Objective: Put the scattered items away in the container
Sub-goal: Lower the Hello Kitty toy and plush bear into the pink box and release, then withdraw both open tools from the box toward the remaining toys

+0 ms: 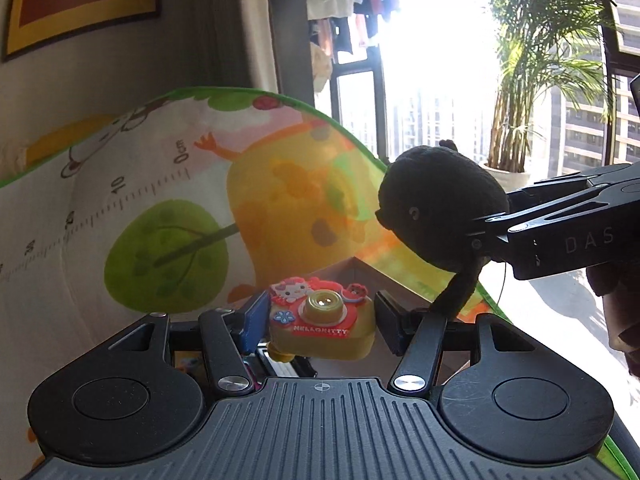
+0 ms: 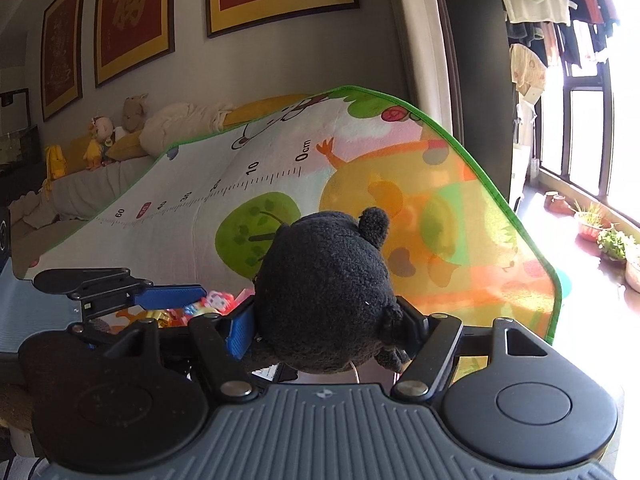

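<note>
A red and yellow Hello Kitty toy camera (image 1: 322, 324) sits tilted between the fingers of my left gripper (image 1: 320, 322). The jaws stand a little wider than the camera, with a thin gap at the right finger. Below and behind the camera shows the inner corner of a brown box (image 1: 356, 266). My right gripper (image 2: 326, 334) is shut on a black plush toy (image 2: 324, 292). In the left wrist view that plush (image 1: 440, 208) hangs up and to the right of the camera, with a limb dangling. Several colourful toys (image 2: 216, 300) lie low under my left gripper's blue pad (image 2: 172, 296).
A colourful play mat (image 2: 360, 184) with a green edge and a printed ruler stands curved right behind the box. A sofa with plush toys (image 2: 100, 140) lies far left. A potted palm (image 1: 516, 80) and small pots (image 2: 612, 240) stand by the bright window.
</note>
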Available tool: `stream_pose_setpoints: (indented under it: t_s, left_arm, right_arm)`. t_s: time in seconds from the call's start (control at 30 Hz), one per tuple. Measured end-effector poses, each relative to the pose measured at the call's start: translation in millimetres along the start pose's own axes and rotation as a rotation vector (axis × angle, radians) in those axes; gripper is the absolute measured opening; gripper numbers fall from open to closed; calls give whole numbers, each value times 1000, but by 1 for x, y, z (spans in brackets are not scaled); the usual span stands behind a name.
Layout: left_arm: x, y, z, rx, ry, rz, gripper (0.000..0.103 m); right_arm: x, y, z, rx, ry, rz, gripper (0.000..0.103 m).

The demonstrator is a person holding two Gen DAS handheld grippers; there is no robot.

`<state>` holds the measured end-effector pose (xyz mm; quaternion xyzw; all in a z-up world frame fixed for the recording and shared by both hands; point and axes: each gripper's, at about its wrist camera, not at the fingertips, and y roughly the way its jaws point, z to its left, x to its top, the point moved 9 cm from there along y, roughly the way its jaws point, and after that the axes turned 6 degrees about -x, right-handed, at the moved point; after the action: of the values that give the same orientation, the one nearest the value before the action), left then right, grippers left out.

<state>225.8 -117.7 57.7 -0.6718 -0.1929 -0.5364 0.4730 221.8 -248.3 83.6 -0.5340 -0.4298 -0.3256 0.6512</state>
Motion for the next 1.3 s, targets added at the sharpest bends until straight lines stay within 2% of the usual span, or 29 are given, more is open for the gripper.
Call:
stream_pose_setpoints:
  t_s: [0.03, 0.13, 0.2, 0.3, 0.47, 0.6, 0.7, 0.73, 0.77, 0.83, 0.93, 1.0, 1.03, 1.17, 1.3]
  left_arm:
    - [-4, 2, 7, 10, -20, 6, 80]
    - [-18, -13, 27, 40, -65, -7, 96]
    - [-32, -28, 40, 75, -73, 0, 97]
    - [-62, -47, 58, 136, -92, 40, 99]
    - [-116, -69, 89, 233, -210, 121, 101]
    - [-140, -87, 100, 248, -308, 122, 102]
    - [-148, -95, 103, 251, -348, 99, 103]
    - [-150, -96, 102, 247, -362, 85, 103]
    - [-150, -96, 101, 237, -375, 70, 103]
    - [-151, -96, 96, 199, -402, 46, 103]
    - [-147, -94, 75, 93, -411, 33, 103]
    - [-144, -94, 54, 36, -368, 27, 103]
    - [-144, -94, 44, 18, -336, 26, 103]
    - [-142, -92, 21, 8, -231, 31, 103]
    - [-146, -90, 28, 7, -284, 45, 103]
  right_arm:
    - [-1, 7, -1, -13, 5, 0, 73]
    - [-7, 11, -5, -29, 20, -1, 78]
    - [-14, 9, -8, -54, 17, -9, 82]
    - [-28, 6, -12, -81, 5, 13, 82]
    - [-54, -7, -17, -128, -18, 39, 83]
    - [-68, -16, -29, -168, 15, 72, 83]
    - [-80, -21, -28, -152, 2, 109, 83]
    - [-88, -21, -22, -132, -25, 132, 73]
    - [-98, -22, -14, -106, -58, 161, 53]
    - [-118, -21, 2, -60, -105, 226, 37]
    - [-135, -15, 16, -63, -158, 245, 35]
    - [-135, -10, 20, -71, -160, 237, 30]
    - [-135, -8, 21, -63, -149, 237, 24]
    - [-129, -4, 31, -36, -160, 229, 12]
    - [-120, -7, 39, -14, -167, 207, 11]
